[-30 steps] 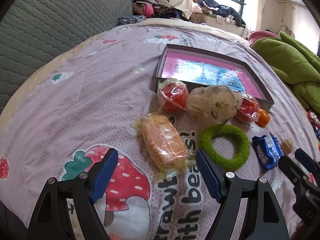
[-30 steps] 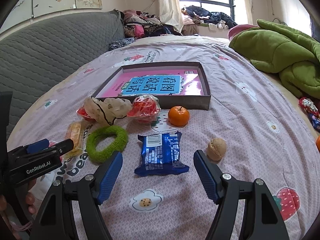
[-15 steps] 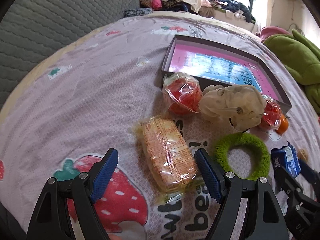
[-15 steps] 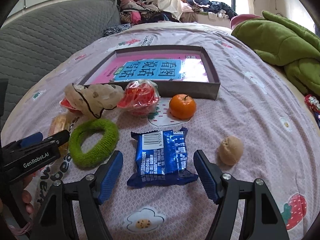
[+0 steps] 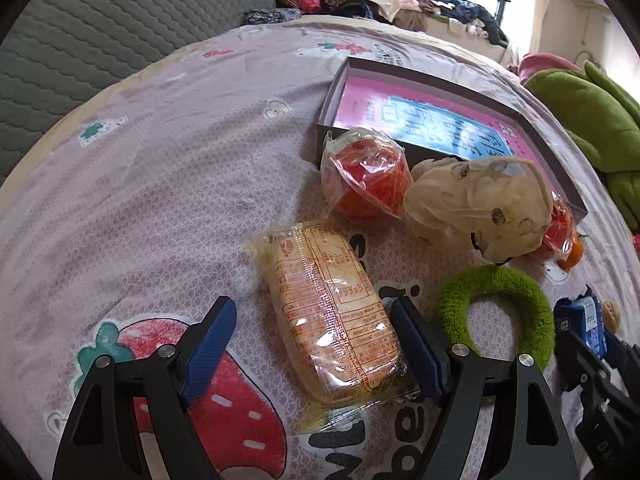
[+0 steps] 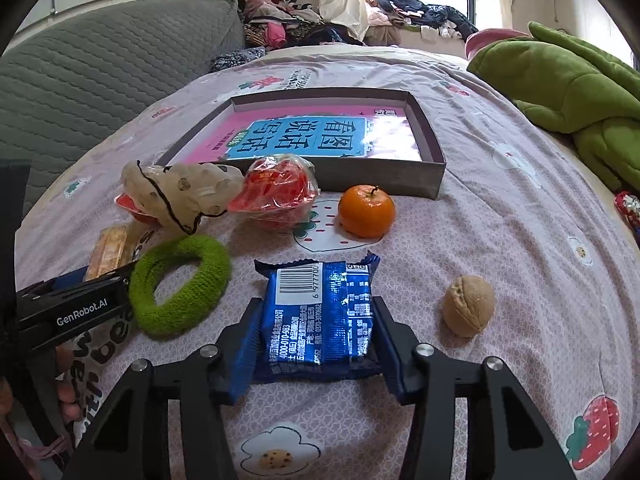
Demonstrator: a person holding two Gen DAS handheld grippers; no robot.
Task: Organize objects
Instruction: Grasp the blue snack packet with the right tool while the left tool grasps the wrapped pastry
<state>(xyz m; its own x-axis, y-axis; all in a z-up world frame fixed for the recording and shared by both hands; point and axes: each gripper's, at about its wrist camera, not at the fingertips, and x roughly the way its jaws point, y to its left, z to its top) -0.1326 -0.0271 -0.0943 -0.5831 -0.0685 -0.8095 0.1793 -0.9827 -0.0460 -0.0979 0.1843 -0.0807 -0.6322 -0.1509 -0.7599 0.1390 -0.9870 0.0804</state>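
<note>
shallow box [image 6: 424, 178] on bedspread [image 6: 520, 240] holds only a pink-blue book [image 6: 308, 138]. right gripper [image 6: 316, 344] jaws just closing, clamped on blue snack packet [image 6: 320, 312] lying on the bedspread before the box. left gripper [image 5: 312, 344] apart, straddling wrapped crackers [image 5: 332, 324].

My left gripper [image 5: 312, 344] stands wide open around the yellow cracker pack [image 5: 332, 320]. A green fuzzy ring [image 5: 496, 312] lies just beside it.
</note>
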